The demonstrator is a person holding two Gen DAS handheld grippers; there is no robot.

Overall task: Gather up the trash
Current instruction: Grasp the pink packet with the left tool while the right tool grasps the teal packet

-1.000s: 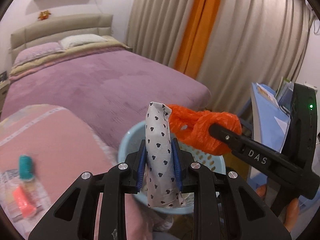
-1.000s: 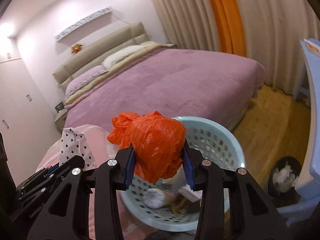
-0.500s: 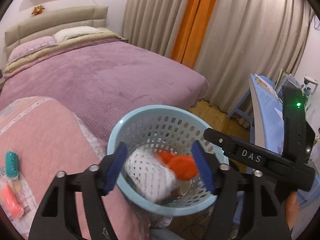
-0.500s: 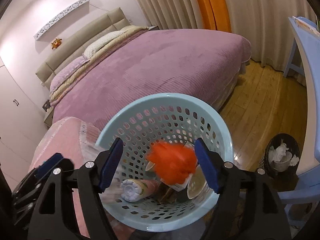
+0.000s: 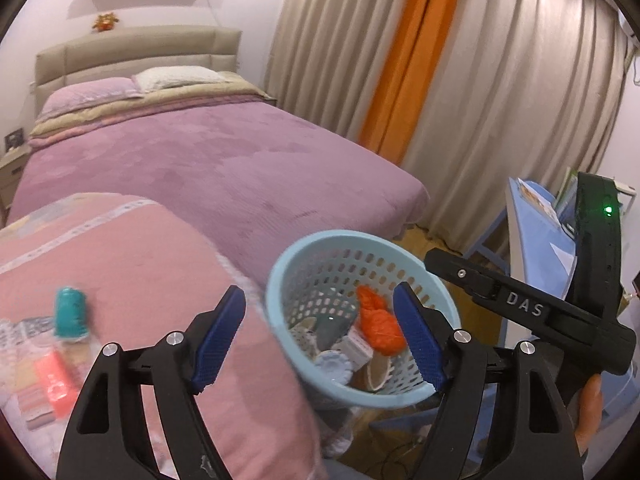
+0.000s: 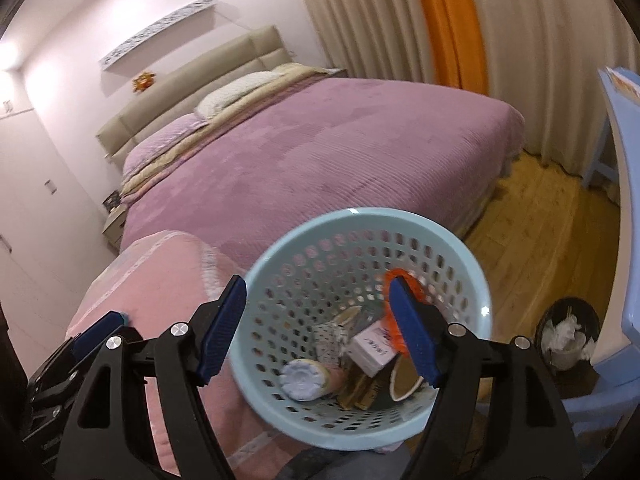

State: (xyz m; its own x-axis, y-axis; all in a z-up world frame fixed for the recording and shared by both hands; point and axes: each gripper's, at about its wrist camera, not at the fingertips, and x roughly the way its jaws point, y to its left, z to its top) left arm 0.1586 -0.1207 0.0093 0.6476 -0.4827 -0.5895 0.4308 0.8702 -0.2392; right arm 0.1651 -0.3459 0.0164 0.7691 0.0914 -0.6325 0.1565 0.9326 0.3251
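Observation:
A light blue perforated basket (image 5: 304, 256) (image 6: 360, 220) stands beside the pink quilt. Inside lie an orange plastic bag (image 5: 378, 320) (image 6: 416, 288), a white heart-print wrapper (image 6: 332, 334), a white box (image 6: 374, 350) and a capped tube (image 6: 302, 376). My left gripper (image 5: 320, 340) is open and empty, just above the basket's near left rim. My right gripper (image 6: 318, 330) is open and empty over the basket; its body shows in the left wrist view (image 5: 520, 304). A teal bottle (image 5: 70, 312) and a pink-orange item (image 5: 54, 380) lie on the quilt at the left.
A purple bed (image 5: 224, 160) fills the middle. Beige and orange curtains (image 5: 460, 60) hang behind it. A blue table (image 5: 536, 232) stands at the right. A dark bin with white paper (image 6: 568, 332) sits on the wooden floor (image 6: 540, 220).
Both grippers opened. The heart-print wrapper and the orange bag dropped into the basket. Both grippers then rose and drew back a little.

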